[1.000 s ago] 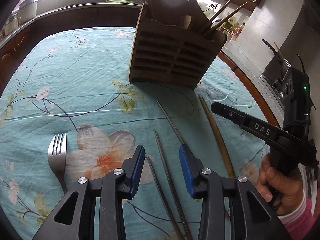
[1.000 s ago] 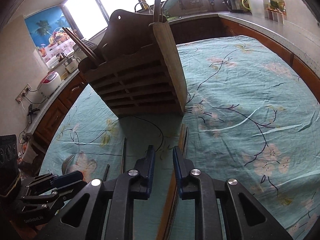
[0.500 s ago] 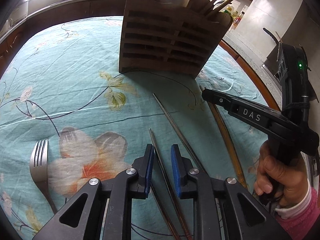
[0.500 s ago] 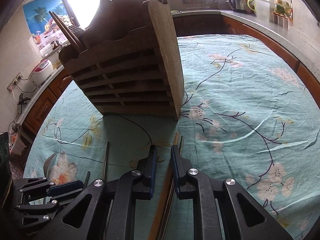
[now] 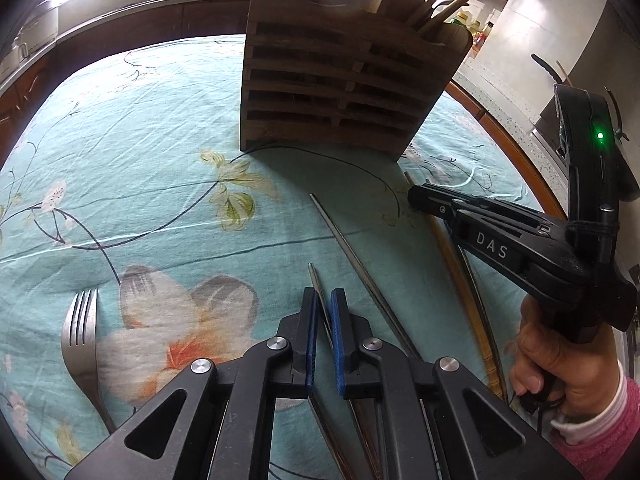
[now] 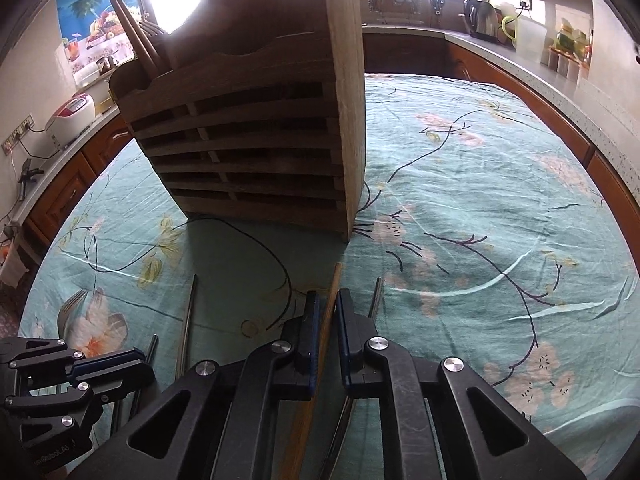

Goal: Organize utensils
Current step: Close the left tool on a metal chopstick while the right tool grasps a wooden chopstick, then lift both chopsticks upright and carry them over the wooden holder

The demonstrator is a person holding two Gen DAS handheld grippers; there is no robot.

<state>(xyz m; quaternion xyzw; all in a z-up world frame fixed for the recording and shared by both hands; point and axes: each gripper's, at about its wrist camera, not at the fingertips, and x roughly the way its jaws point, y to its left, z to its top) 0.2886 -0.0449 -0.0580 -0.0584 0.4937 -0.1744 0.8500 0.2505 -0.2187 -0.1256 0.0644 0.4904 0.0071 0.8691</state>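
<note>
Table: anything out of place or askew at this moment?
Yes. Metal chopsticks, a wooden chopstick and a fork lie scattered at different angles on the tablecloth instead of standing in the wooden holder. Nothing looks spilled or damaged.

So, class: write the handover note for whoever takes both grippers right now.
Left gripper: shut on a metal chopstick, low over the tablecloth.
Right gripper: shut on the wooden chopstick, also low.
Wooden holder stands ahead, with some wooden utensils already in it.
Left to do: a second metal chopstick, a fork and another thin metal utensil lie on the cloth.
</note>
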